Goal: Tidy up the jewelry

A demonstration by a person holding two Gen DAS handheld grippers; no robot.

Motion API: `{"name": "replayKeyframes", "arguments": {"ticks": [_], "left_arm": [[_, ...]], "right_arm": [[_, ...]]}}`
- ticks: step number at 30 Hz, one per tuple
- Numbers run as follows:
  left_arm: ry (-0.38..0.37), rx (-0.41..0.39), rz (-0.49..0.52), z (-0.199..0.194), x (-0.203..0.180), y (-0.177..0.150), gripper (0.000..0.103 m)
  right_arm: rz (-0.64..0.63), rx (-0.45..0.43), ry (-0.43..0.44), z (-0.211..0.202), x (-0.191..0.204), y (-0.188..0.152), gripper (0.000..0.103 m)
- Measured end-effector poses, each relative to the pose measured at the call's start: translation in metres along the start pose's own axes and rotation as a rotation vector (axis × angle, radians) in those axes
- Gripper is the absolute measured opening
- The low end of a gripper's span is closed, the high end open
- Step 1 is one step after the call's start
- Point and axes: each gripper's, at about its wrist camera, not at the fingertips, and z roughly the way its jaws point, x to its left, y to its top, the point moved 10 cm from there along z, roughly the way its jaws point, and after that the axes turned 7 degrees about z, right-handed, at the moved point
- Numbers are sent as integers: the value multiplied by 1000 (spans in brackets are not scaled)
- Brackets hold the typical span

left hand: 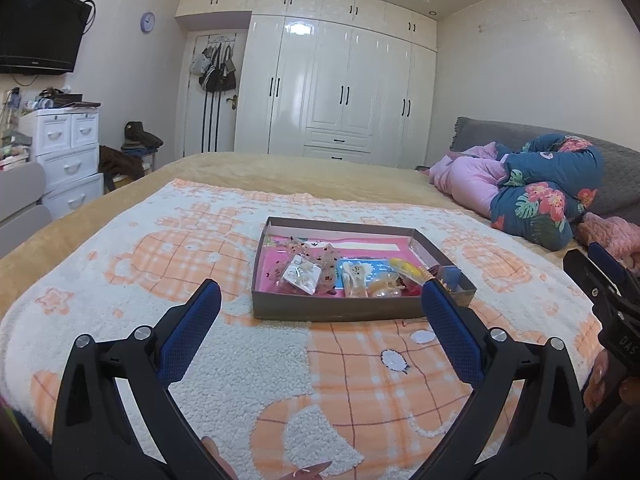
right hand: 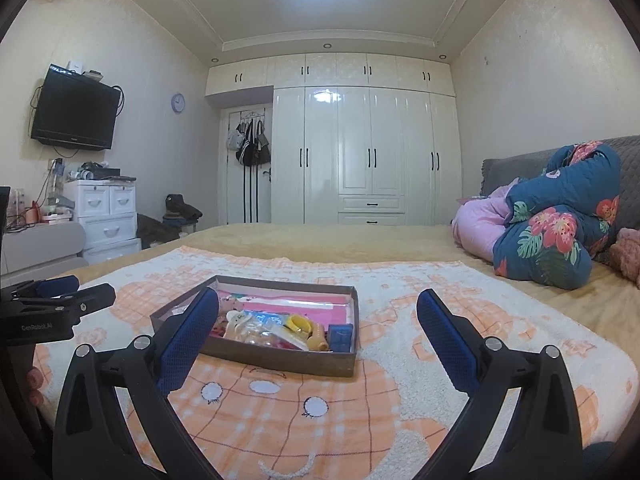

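A shallow brown box (left hand: 332,312) (right hand: 280,360) lies on an orange-and-white blanket (left hand: 160,264) (right hand: 400,392) spread on the bed. Its pink floor holds small clear jewelry bags (left hand: 302,274), a blue card with pale pieces (left hand: 358,276), a yellow ring-shaped piece (right hand: 299,323) and a small blue box (right hand: 341,336). My left gripper (left hand: 320,296) is open, short of the box's near wall, with nothing between its fingers. My right gripper (right hand: 318,304) is open too, its left finger overlapping the box's left corner in the view.
A folded floral quilt (right hand: 560,236) and pink bedding (left hand: 468,180) lie at the bed's right, against a grey headboard. White wardrobes (left hand: 340,88) fill the far wall. White drawers (right hand: 104,208) and a wall television (right hand: 76,108) stand at the left.
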Motion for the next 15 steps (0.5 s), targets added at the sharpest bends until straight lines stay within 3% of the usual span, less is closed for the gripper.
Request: {"name": "replayKeyframes", "arguments": {"ticks": [15], "left_arm": [[10,11,-8,4,2,-2,92]], "right_arm": [[3,28,-2,6,0,-7,97]]}}
